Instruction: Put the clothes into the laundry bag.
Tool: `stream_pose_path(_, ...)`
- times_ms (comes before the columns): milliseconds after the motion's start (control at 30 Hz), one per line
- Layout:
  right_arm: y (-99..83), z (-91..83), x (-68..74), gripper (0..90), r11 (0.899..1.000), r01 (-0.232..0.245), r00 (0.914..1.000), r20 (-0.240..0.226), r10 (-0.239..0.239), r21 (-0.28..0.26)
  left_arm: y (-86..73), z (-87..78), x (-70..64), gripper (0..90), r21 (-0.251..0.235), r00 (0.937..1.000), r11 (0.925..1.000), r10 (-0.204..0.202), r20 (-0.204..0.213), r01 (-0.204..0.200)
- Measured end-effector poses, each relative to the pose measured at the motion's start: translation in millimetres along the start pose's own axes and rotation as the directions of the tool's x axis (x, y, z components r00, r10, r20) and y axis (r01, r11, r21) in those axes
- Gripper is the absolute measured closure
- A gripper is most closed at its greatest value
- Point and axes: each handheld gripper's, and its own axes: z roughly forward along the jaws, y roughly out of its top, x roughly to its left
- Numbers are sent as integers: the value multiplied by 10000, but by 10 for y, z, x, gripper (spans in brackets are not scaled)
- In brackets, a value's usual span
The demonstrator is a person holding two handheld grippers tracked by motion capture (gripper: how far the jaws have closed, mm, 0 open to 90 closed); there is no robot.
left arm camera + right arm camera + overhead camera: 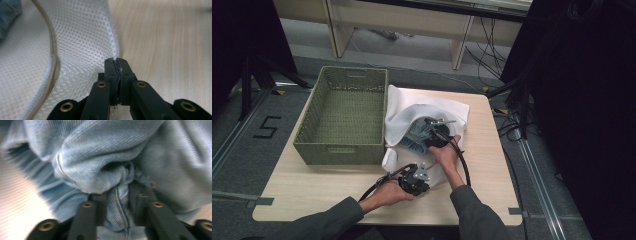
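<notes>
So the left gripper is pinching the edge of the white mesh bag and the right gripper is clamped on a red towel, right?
Not quite: the right gripper is clamped on a blue denim garment, as the right gripper view shows. The left gripper does pinch the white mesh bag edge.

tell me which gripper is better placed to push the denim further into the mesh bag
Right, probably. The right gripper is shut on the denim garment at the bag's opening, while the left gripper pinches the white mesh bag at its edge.
</notes>
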Motion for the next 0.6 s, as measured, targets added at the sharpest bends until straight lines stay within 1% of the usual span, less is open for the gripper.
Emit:
stream_pose_path(33,-2,-60,-5,630,10000,-4,9998,-204,5,48,-10,29,-30,864,-407,9985,9977,-546,14,546)
stream_pose_path(67,-11,-135,-8,612,10000,39,9995,-318,-38,46,-5,-1,-1,860,-35,10000,10000,-26,8,26)
stream_pose_path(100,-22,-249,-25,598,9999,156,9983,-555,-155,9,-2,-8,-8,854,23,10000,10000,9,-27,-9)
stream_pose_path(167,-33,-462,-40,589,9999,108,9956,-929,-102,63,-2,-3,-41,827,5,10000,10000,42,-57,-42)
stream_pose_path(200,-34,-545,-55,583,9998,159,9943,-1056,-148,100,4,-11,-41,807,111,9995,9994,314,-50,-314)
stream_pose_path(233,-29,-627,-103,583,9970,561,9911,-1177,-621,-533,10,-15,-37,793,139,9990,9989,441,-58,-440)
stream_pose_path(267,-19,-730,-128,583,9948,581,9922,-1055,-668,-840,14,-17,-45,784,138,9998,9997,192,-25,-191)
stream_pose_path(300,-9,-835,-154,582,9933,541,9952,-752,-620,-1023,25,-34,-37,774,139,9995,9994,308,-40,-307)
stream_pose_path(333,5,-896,-190,581,9914,601,9956,-646,-679,-1159,37,-58,-35,768,55,9995,9995,313,-90,-312)
stream_pose_path(367,1,-925,-224,582,9893,559,9970,-451,-625,-1349,51,-85,-28,757,-64,9994,9994,327,-115,-328)
stream_pose_path(400,6,-959,-230,581,9929,184,9985,-483,-242,-1172,73,-125,-33,742,-355,9999,9993,68,-134,-73)
stream_pose_path(433,3,-975,-267,582,9936,99,9993,-353,-139,-1127,106,-198,-14,726,-414,9996,9989,199,-212,-207)
stream_pose_path(467,-8,-977,-326,582,9930,342,9990,-230,-370,-1133,150,-278,-2,701,-699,9989,9973,184,-431,-214)
stream_pose_path(500,-27,-968,-349,583,9929,285,9994,-139,-303,-1157,204,-362,12,675,-1236,9972,9923,24,-750,-117)
stream_pose_path(533,-46,-970,-362,583,9943,199,9993,-308,-233,-1046,268,-475,45,646,-1477,9946,9889,12,-1042,-167)
stream_pose_path(567,-63,-978,-372,585,9942,366,9989,-271,-395,-1012,342,-606,106,625,-1681,9860,9844,233,-1650,-514)
stream_pose_path(600,-75,-986,-358,585,9950,241,9991,-323,-273,-970,437,-774,189,597,-1803,9689,9797,415,-2438,-873)
